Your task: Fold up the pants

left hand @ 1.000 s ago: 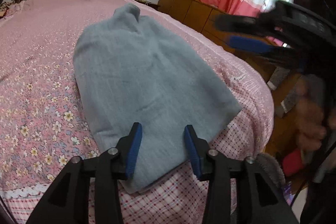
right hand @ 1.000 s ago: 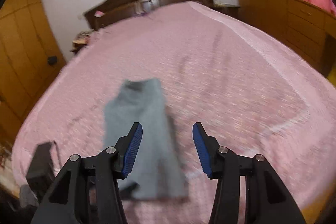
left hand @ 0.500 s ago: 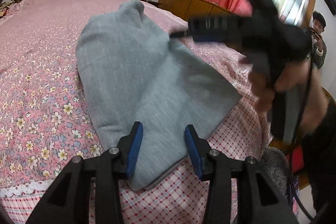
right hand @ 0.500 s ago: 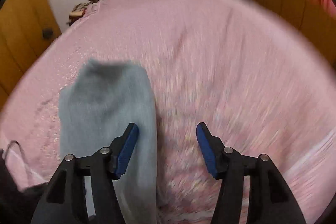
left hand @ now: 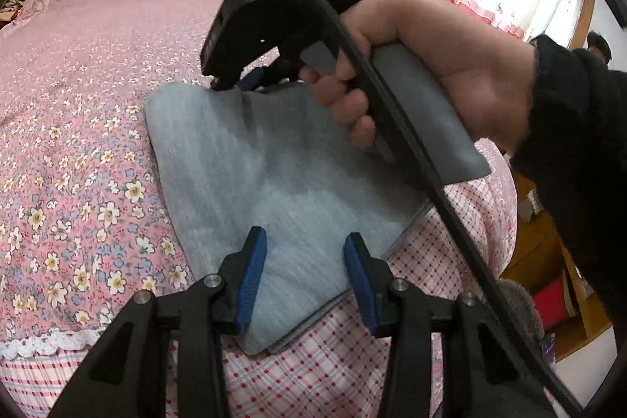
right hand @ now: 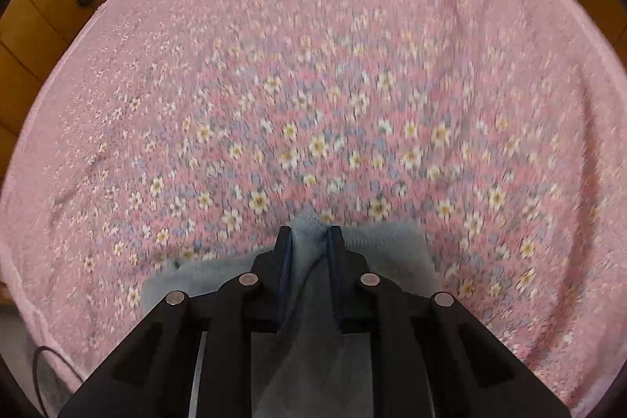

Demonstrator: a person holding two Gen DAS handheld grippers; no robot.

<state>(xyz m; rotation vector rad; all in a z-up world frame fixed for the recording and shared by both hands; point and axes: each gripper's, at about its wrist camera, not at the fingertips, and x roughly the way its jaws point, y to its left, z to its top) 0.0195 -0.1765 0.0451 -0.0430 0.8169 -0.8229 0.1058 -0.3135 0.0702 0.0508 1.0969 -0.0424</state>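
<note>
Pants (left hand: pixel 274 183), grey and already doubled lengthwise, lying flat near the foot edge of the floral bedspread (left hand: pixel 78 151), hem end hanging just over the checked valance (left hand: pixel 313 371); right gripper (right hand: pixel 309 241) just closed, pinching a raised ridge of cloth at the far end of the pants; left gripper (left hand: pixel 299 261) parted over the near end, pads clear of the fabric, holding nothing

Advice for the fold: lift the pinched end only high enough to clear, carry toward the near end, keep side edges aligned, pin the near end down first

Plenty of bare bedspread beyond and left of the pants; right of them the bed edge close, little margin
</note>
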